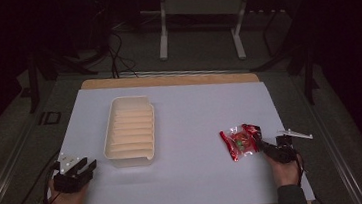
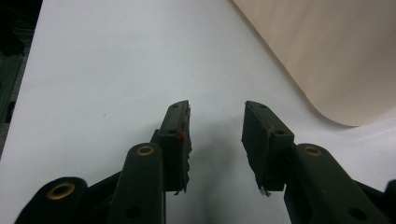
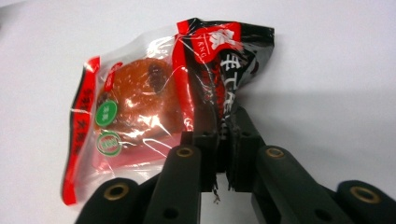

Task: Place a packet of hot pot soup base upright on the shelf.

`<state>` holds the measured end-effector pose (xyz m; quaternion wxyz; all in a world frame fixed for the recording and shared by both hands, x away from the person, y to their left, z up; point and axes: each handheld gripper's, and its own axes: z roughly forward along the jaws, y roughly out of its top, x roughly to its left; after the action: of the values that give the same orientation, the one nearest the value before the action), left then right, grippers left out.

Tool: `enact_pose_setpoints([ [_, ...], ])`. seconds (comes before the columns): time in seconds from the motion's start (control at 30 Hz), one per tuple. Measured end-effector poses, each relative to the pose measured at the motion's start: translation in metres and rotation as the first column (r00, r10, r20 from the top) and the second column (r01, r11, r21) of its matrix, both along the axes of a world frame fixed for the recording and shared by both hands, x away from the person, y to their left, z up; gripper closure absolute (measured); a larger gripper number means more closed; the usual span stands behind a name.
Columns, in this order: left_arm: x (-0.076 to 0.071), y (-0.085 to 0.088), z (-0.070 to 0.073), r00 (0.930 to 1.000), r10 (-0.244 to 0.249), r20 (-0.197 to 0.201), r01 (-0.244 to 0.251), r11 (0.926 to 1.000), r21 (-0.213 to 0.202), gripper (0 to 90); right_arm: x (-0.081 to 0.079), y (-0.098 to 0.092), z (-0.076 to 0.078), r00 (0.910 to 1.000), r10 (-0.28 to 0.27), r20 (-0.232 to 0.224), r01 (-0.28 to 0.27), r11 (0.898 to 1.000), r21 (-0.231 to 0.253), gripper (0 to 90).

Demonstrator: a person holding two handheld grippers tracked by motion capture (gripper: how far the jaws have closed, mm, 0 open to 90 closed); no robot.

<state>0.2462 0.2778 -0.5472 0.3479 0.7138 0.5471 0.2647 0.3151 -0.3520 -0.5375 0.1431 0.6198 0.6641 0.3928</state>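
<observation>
A red and clear snack packet (image 1: 240,142) with a round brown pastry inside lies at the right of the white table cover. My right gripper (image 1: 265,146) is shut on the packet's crumpled edge; in the right gripper view the packet (image 3: 154,102) bunches up between the closed jaws of that gripper (image 3: 225,135). A cream ribbed tray (image 1: 129,131) stands left of centre, with nothing in it. My left gripper (image 1: 86,167) rests near the front left corner, open, with nothing between its fingers. In the left gripper view this gripper (image 2: 215,114) points past the tray's rounded corner (image 2: 336,60).
The white cover (image 1: 190,111) lies on a wooden board whose edge shows at the back and front. Beyond the table stand a white metal frame (image 1: 200,9), dark stands and cables on the floor.
</observation>
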Motion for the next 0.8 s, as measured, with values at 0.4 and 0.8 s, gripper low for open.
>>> enact_pose_setpoints([
  [0.4, 0.000, 0.000, 0.000, 1.0000, -0.005, 0.000, 0.005, 1.0000, -0.004, 61.8, -0.002, 0.006, 0.014, 0.9981, 0.026, 0.055, -0.025, 0.999, -0.031, 86.8],
  [0.8, 0.000, -0.001, 0.000, 1.0000, -0.009, -0.002, 0.009, 1.0000, 0.001, 61.1, -0.002, 0.009, 0.026, 0.9933, 0.073, 0.090, -0.070, 0.997, -0.039, 87.0],
])
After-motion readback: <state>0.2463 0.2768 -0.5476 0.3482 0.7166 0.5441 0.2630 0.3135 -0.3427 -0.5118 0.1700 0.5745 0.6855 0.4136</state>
